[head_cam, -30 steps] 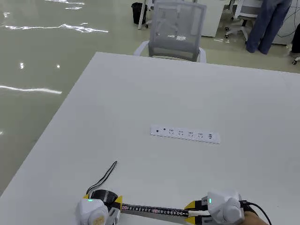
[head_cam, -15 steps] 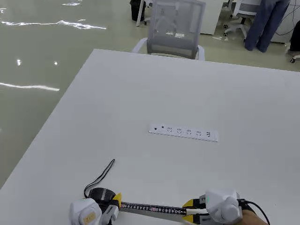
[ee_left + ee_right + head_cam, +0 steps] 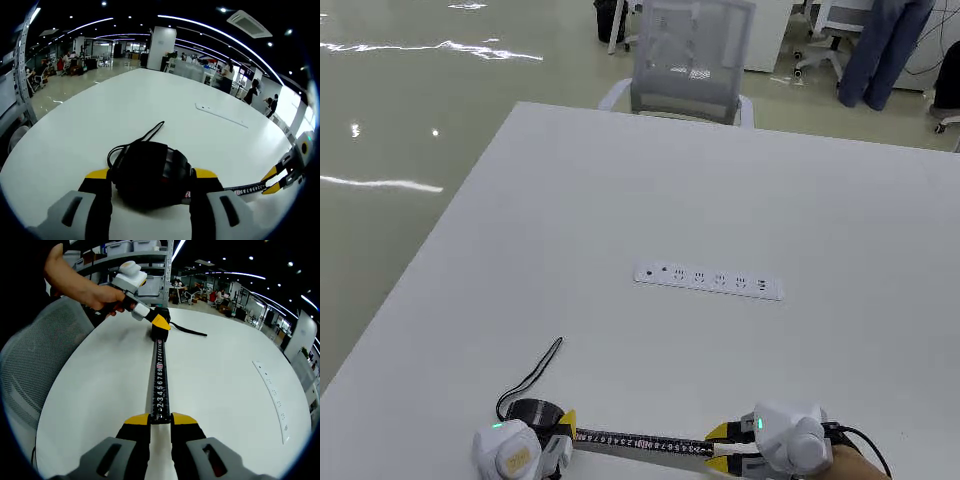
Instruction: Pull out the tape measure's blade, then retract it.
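1. The jaws of the left gripper (image 3: 150, 175) are closed onto the two sides of the black tape measure case (image 3: 150, 165), with a yellow tip pressed against each flank. The case sits on the white table (image 3: 620, 200) close to the person's edge.
2. The jaws of the right gripper (image 3: 160, 419) are drawn almost together. They pinch the free end of the blade (image 3: 159, 380) between their yellow tips.
3. The blade is pulled out and runs straight just above the tabletop from the case to the right gripper. Its printed numbers face up, with the low numbers at the right gripper's end.
4. A black wrist strap (image 3: 535, 372) trails from the case across the table, away from the person.
5. A white power strip (image 3: 708, 281) lies flat farther out on the table, well apart from the tape measure.
6. In the right gripper view, a hand (image 3: 95, 292) grasps the handle of the left gripper.
7. A grey mesh-backed chair (image 3: 690, 60) stands at the table's far edge.
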### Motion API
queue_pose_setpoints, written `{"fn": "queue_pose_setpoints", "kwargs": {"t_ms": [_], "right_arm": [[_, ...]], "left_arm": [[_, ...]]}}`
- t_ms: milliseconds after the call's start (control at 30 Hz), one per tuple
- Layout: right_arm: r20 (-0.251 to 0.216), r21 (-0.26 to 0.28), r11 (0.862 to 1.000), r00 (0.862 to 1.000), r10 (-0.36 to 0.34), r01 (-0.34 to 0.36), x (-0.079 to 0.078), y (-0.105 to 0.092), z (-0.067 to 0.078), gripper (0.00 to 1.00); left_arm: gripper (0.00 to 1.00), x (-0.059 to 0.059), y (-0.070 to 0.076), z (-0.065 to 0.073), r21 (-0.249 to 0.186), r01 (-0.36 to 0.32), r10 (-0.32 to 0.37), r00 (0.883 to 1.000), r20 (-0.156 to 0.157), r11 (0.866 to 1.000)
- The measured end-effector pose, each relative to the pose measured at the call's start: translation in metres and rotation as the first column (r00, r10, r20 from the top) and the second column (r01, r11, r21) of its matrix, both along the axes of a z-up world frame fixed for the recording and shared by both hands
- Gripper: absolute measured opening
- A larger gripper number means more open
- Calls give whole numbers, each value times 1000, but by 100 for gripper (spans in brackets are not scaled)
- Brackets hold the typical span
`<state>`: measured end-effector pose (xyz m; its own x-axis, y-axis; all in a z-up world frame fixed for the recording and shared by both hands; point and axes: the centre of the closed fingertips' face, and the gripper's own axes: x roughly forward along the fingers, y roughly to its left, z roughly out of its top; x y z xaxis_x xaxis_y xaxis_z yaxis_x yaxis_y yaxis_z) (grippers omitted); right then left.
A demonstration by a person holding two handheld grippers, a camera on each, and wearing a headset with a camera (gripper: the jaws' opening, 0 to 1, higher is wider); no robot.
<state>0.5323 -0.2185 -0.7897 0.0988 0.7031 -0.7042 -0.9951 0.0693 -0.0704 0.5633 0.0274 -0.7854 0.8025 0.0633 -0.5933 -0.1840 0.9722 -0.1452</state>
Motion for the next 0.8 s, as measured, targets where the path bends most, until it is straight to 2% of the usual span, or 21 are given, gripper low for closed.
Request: {"fn": "queue_pose_setpoints", "kwargs": {"t_ms": [133, 800], "right_arm": [[0, 0, 1000, 1000, 6, -6, 0, 2, 0, 14], [4, 3, 1000, 1000, 18, -18, 2, 9, 3, 14]], "left_arm": [[59, 0, 0, 1, 17, 15, -15, 1000, -5, 1000], [59, 1, 0, 0, 11, 27, -27, 1000, -4, 1000]]}}
